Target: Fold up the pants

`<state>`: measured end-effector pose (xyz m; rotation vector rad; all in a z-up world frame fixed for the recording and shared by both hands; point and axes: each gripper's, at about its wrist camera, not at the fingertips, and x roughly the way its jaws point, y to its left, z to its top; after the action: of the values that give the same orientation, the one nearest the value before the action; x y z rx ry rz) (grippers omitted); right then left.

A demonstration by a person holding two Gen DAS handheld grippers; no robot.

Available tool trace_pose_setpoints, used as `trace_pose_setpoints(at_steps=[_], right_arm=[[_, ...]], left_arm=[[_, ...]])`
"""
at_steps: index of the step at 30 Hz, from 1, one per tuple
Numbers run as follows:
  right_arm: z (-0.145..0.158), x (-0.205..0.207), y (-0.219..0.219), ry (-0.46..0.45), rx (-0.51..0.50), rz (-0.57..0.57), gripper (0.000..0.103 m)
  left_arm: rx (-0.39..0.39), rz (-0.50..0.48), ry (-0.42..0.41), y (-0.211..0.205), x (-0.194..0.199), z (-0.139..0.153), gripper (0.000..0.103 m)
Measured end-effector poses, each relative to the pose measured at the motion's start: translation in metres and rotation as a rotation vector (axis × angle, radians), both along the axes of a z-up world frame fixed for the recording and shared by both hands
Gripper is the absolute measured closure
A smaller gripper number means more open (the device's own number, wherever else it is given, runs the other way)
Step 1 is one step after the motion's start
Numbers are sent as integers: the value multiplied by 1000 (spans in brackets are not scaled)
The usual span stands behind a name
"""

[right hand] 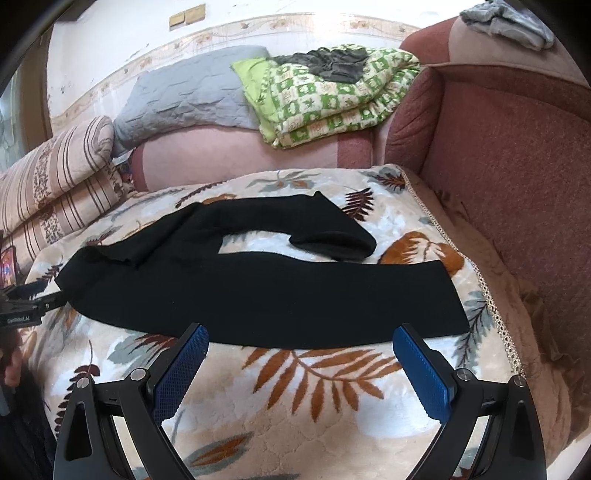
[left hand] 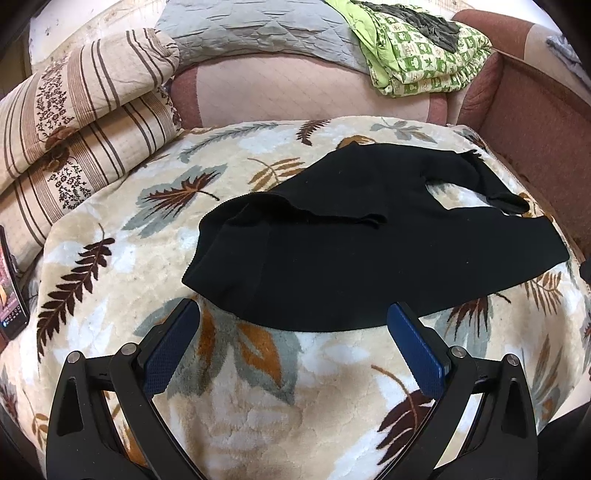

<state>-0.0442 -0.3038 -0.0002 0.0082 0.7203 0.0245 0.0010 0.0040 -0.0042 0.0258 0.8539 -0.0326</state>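
Note:
Black pants [left hand: 351, 243] lie spread on a leaf-patterned blanket [left hand: 258, 387], waistband to the left, two legs running right; the far leg's end is curled over. They also show in the right wrist view [right hand: 266, 291]. My left gripper [left hand: 293, 314] is open and empty, hovering just short of the pants' near edge by the waist. My right gripper [right hand: 301, 336] is open and empty, just short of the near leg's lower edge. The left gripper's body [right hand: 26, 306] shows at the left edge of the right wrist view, beside the waistband.
Striped folded quilts [left hand: 74, 122] sit at left, a grey quilt [left hand: 258, 33] and green patterned blanket [left hand: 424, 51] at the back. A red-brown sofa arm [right hand: 517, 177] borders the right. A phone [left hand: 11, 291] lies at the left edge.

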Motion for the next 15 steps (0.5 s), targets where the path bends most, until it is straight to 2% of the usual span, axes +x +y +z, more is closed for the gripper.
trace_pose_setpoints(at_steps=[2, 7, 12, 15], right_arm=[[-2, 0, 1, 11, -1, 6, 4], [2, -2, 0, 0, -40, -22, 4], [3, -3, -6, 10, -37, -34, 4], [5, -4, -7, 15, -41, -41, 4]], left_arm=[[-14, -16, -1, -3, 0, 0, 0], [11, -38, -32, -11, -2, 1, 0], [-17, -35, -84, -8, -6, 7, 0], [7, -30, -84, -6, -5, 9, 0]])
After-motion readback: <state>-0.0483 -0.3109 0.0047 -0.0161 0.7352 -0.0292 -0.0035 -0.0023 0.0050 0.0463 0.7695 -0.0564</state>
